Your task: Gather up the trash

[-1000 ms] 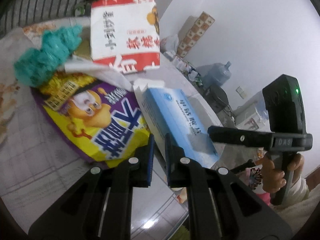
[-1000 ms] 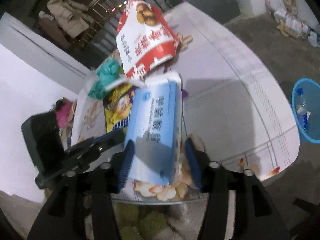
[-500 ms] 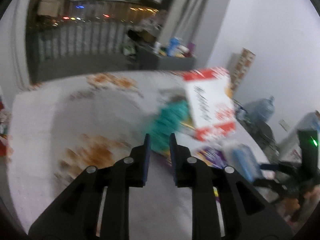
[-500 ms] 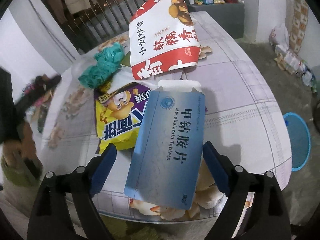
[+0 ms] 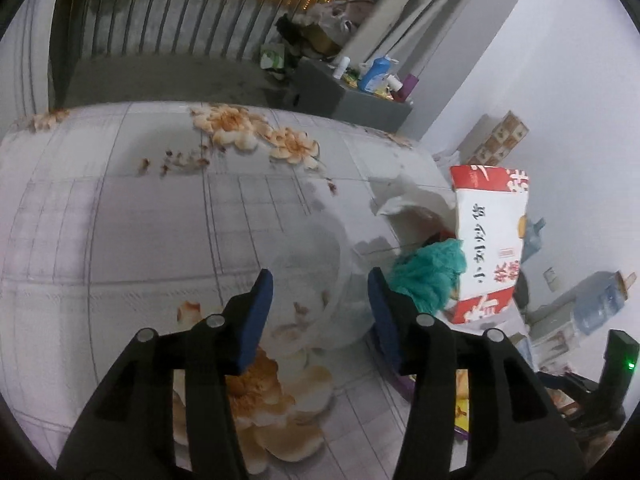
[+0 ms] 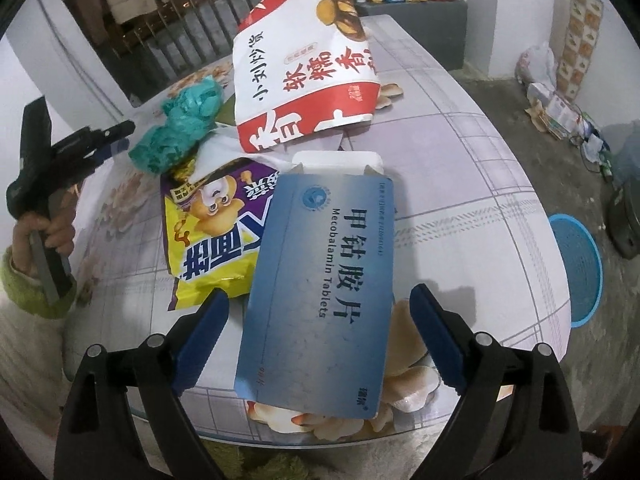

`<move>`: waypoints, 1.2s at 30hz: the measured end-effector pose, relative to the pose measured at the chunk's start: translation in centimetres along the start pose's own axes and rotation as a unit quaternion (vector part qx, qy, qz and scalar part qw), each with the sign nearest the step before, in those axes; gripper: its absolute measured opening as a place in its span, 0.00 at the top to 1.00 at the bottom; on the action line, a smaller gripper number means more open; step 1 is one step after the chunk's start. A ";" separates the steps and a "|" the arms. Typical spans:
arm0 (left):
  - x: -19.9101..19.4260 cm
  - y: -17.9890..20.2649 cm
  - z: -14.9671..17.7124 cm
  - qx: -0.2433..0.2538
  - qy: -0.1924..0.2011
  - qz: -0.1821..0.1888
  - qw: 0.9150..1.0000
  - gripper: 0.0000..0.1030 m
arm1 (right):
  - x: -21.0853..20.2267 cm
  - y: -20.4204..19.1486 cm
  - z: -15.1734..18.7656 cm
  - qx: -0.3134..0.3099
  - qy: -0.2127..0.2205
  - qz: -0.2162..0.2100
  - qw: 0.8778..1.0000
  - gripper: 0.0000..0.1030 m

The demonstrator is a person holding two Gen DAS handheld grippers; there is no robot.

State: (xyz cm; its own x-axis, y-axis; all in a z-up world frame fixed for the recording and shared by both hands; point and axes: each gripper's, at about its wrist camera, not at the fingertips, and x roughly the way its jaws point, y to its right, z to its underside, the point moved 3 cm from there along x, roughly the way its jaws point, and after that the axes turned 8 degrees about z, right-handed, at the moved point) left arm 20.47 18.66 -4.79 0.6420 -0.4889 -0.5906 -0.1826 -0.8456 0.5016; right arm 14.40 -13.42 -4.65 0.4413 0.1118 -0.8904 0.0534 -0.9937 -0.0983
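1. Floral-print tablecloth covers a round table; railing and dark night behind it, white walls, a grey cabinet with bottles at the far side.
2. Blue mesh bin sits on the floor right of the table, well apart from the trash pile.
3. Right gripper: jaws wide apart, straddling the near end of the blue Mecobalamin tablet box. Neither pad touches the box as far as I can tell.
4. Tablet box lies flat near the table edge, open flap pointing away, and overlaps the yellow-purple snack bag on its left.
5. Red-white chestnut bag stands propped behind the box; teal crumpled wad just left of it, touching the snack bag's top.
6. White tissue pokes out between the wad and the snack bag.
7. Left gripper: jaws apart, nothing between them, hovering over bare cloth; wad just beside the right finger.
8. Left view also shows the chestnut bag right of the wad, with a water jug beyond.
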 end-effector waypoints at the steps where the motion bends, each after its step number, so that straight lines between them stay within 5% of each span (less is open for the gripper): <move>1: -0.1 0.2 0.2 0.004 0.001 0.003 1.000 0.65 | -0.1 0.1 0.0 0.001 0.000 0.000 1.000 0.13; 9: -1.2 3.0 2.8 0.060 -0.017 0.004 0.998 0.96 | -0.1 0.3 0.0 0.011 -0.002 -0.010 1.000 0.13; 16: -5.2 5.5 6.4 0.070 -0.020 0.016 0.997 0.96 | -0.4 -0.1 0.5 0.011 -0.001 -0.014 1.000 0.13; 22: -6.2 7.8 10.2 0.044 -0.064 0.067 0.995 0.96 | 0.2 -0.7 0.7 0.001 -0.005 -0.014 1.000 0.13; 30: -3.9 13.0 13.9 0.110 -0.106 0.064 0.986 0.96 | 1.7 -0.8 1.2 -0.008 -0.002 0.001 1.000 0.16; 32: -3.6 14.4 14.3 0.134 -0.113 0.057 0.983 0.96 | 1.3 -0.3 1.4 -0.002 0.000 -0.008 1.000 0.29; 36: -3.4 16.2 14.5 0.153 -0.126 0.060 0.978 0.96 | 0.6 1.2 1.8 0.028 0.008 -0.054 0.998 0.30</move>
State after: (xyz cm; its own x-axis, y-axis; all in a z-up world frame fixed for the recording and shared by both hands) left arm 4.53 3.50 -3.77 0.4060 -0.5934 -0.6950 -0.4846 -0.7846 0.3868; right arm 13.16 -14.54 -6.10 0.4502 0.2188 -0.8657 0.0514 -0.9743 -0.2195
